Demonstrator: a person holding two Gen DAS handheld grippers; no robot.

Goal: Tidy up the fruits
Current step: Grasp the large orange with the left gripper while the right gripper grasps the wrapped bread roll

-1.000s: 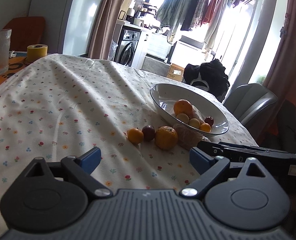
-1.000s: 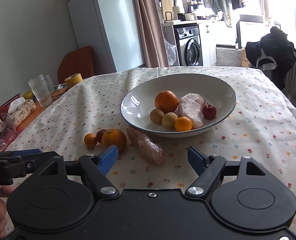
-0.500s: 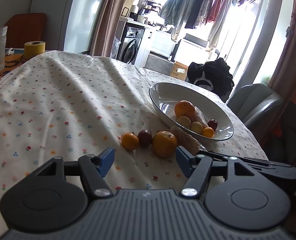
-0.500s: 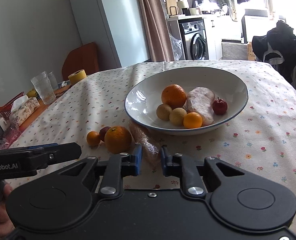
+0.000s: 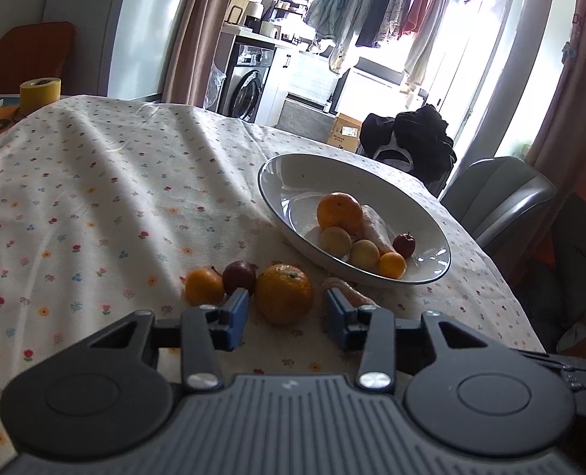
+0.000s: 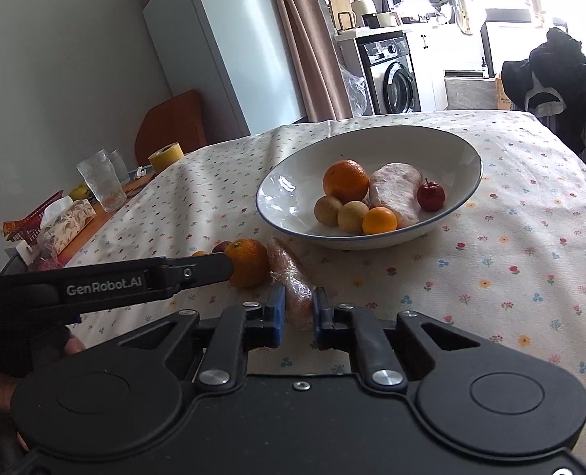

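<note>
A white bowl (image 5: 293,174) (image 6: 451,146) on the flowered tablecloth holds an orange (image 6: 345,181), two pale round fruits, a small orange, a red fruit and a wrapped piece. Beside it on the cloth lie a large orange (image 5: 284,293) (image 6: 248,262), a dark plum (image 5: 239,272), a small orange (image 5: 203,285) and a plastic-wrapped carrot (image 6: 293,283) (image 5: 346,293). My left gripper (image 5: 288,316) is open, its pads on either side of the large orange. My right gripper (image 6: 296,310) has its pads against the wrapped carrot's near end.
A yellow tape roll (image 5: 40,93) (image 6: 166,157), drinking glasses (image 6: 101,184) and a tissue pack (image 6: 65,223) stand at the table's far left. A grey chair (image 5: 502,198) and a chair with dark clothes (image 6: 550,79) stand beyond the table's right side.
Both grippers moved forward and down to the fruit. The left gripper's jaws narrowed around the large orange. The right gripper's jaws closed in from wide open onto the wrapped carrot.
</note>
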